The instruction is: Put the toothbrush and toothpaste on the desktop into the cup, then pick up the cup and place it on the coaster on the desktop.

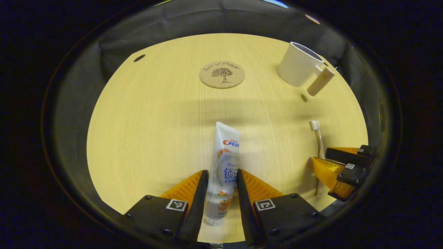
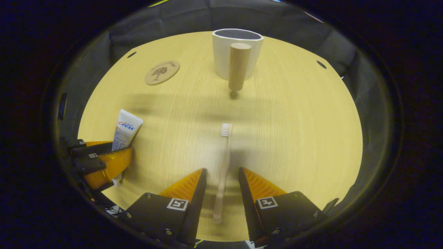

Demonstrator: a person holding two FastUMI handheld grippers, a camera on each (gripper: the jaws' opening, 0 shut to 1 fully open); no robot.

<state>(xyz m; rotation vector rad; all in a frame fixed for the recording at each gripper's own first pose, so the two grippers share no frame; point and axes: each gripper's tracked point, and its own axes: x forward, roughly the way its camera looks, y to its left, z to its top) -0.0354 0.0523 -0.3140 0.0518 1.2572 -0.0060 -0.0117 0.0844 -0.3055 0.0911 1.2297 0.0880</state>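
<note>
1. Two hand-held grippers are working low over a pale wooden desktop (image 1: 145, 131), each one straddling a different item.
2. In the left gripper view, the left gripper (image 1: 221, 180) is sitting with its fingers on either side of the toothpaste (image 1: 225, 162); the tube is lying flat, cap end toward the camera, and the fingers are standing close along its sides, though I cannot tell whether they are actually pressing on it.
3. In the right gripper view, the right gripper (image 2: 221, 178) is standing open around the toothbrush (image 2: 224, 162), with clear gaps on both sides of the handle; the brush is lying flat, bristles pointing away toward the cup.
4. The cup (image 2: 225, 52) is standing upright near the far edge of the desktop, its wooden handle (image 2: 238, 65) facing the right gripper.
5. The coaster (image 1: 222, 74) is lying flat, well apart from the cup and to its left, with nothing on it.
6. Each view is also catching the other gripper at its edge.
</note>
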